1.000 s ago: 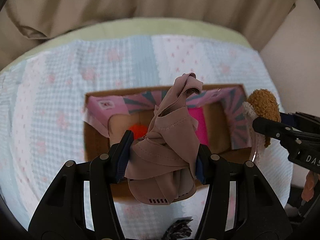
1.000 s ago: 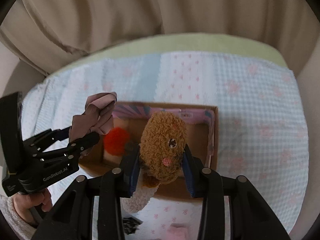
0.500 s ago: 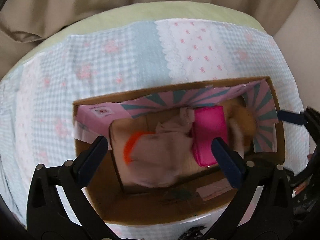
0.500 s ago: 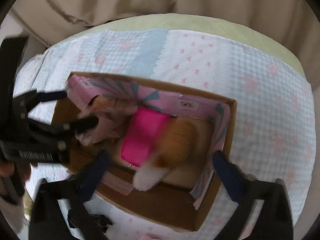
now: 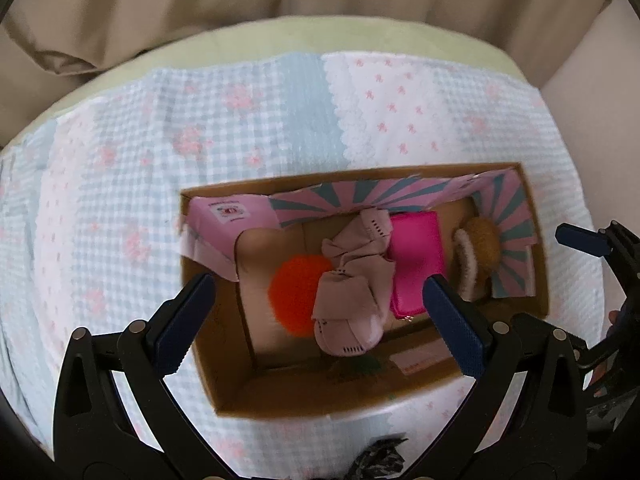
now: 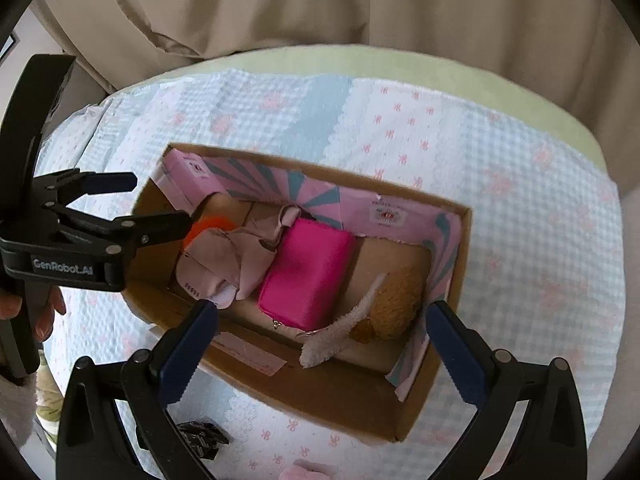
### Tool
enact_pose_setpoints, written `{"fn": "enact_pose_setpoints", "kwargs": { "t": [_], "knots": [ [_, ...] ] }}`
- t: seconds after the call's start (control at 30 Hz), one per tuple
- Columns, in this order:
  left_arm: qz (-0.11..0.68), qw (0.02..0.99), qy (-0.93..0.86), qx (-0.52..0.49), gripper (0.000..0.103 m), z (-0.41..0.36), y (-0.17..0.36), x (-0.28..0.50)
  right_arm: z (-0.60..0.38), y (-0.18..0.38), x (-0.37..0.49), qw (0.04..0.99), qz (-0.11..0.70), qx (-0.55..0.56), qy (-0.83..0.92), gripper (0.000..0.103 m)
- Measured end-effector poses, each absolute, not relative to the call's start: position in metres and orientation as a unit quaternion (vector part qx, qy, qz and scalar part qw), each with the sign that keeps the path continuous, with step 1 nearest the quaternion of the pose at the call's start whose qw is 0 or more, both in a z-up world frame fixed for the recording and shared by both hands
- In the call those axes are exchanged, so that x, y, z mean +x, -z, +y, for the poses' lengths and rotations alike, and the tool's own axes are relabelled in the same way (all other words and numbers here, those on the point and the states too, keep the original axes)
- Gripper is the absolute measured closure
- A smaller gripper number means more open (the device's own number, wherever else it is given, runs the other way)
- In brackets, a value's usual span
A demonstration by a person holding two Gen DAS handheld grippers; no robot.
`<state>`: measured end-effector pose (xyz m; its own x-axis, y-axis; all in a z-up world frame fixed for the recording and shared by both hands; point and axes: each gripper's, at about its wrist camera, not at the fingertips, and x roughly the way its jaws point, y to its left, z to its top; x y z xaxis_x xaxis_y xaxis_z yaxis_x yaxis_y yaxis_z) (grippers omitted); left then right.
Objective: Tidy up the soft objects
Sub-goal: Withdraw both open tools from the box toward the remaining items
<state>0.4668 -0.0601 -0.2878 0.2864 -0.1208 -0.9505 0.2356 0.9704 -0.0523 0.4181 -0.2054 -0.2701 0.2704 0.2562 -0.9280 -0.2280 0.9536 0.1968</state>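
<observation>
Your left claw [image 5: 318, 300] stands spread wide and empty, poised above the cardboard box [image 5: 280, 400], with nothing between its blue pads. Your right claw [image 6: 320, 328] is likewise released, its jaws parted over the near right end of the same box.

Directly beneath the left claw lies the mauve fabric garment [image 5: 352, 280], crumpled on the box floor and partly overlapping the orange pom-pom [image 5: 294, 296] to its left. Touching its right edge is the pink zip pouch [image 5: 416, 260]. At the far right end, against the striped pink-and-teal liner [image 5: 360, 196], rests the brown plush toy [image 6: 396, 304], its white fleece part [image 6: 340, 332] trailing toward the near wall. The items sit side by side in one row, which appears intended to keep each soft thing within the box and separately reachable.

Both claws point downward and forward into the box. In the right wrist view your left hand [image 6: 44, 312] is partly visible gripping its handle at the frame edge.

The box stands on a blue-and-pink checked quilt [image 5: 200, 140] spread over a bed. A small dark crumpled item [image 6: 202, 438] and a pale pink object [image 6: 312, 472] lie on the quilt outside the box; judged from this, sorting is not finished.
</observation>
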Motion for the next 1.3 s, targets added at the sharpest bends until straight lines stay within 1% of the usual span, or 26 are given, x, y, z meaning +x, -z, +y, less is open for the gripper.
{"fn": "enact_pose_setpoints", "kwargs": {
  "t": [0.17,0.37,0.5,0.57,0.7,0.8,0.93,1.13,1.3],
  "knots": [
    [0.565,0.815,0.115,0.061,0.0,-0.058,0.253,0.448,-0.203,0.235,0.406,0.81,0.567,0.014,-0.147,0.0],
    [0.532,0.836,0.12,0.052,0.0,-0.049,0.193,0.412,-0.202,0.179,0.374,0.826,0.545,0.025,-0.14,0.0],
    [0.505,0.853,0.121,0.052,0.0,-0.043,0.15,0.375,-0.206,0.142,0.347,0.841,0.526,0.039,-0.122,0.0],
    [0.494,0.86,0.119,0.054,0.0,-0.04,0.136,0.36,-0.208,0.126,0.332,0.848,0.517,0.044,-0.109,0.0],
    [0.444,0.889,0.102,0.055,0.0,-0.033,0.102,0.311,-0.212,0.097,0.295,0.862,0.498,0.049,-0.081,0.0],
    [0.427,0.898,0.096,0.05,0.0,-0.026,0.084,0.273,-0.214,0.078,0.262,0.875,0.478,0.049,-0.064,0.0],
    [0.428,0.898,0.098,0.028,0.0,-0.015,0.076,0.231,-0.217,0.068,0.223,0.879,0.468,0.066,-0.058,0.0],
    [0.417,0.905,0.076,0.05,0.0,-0.013,0.073,0.164,-0.222,0.066,0.174,0.883,0.459,0.081,-0.061,0.0],
    [0.405,0.91,0.079,0.044,0.0,-0.019,0.082,0.118,-0.221,0.068,0.128,0.887,0.449,0.085,-0.064,0.0]
  ]
}}
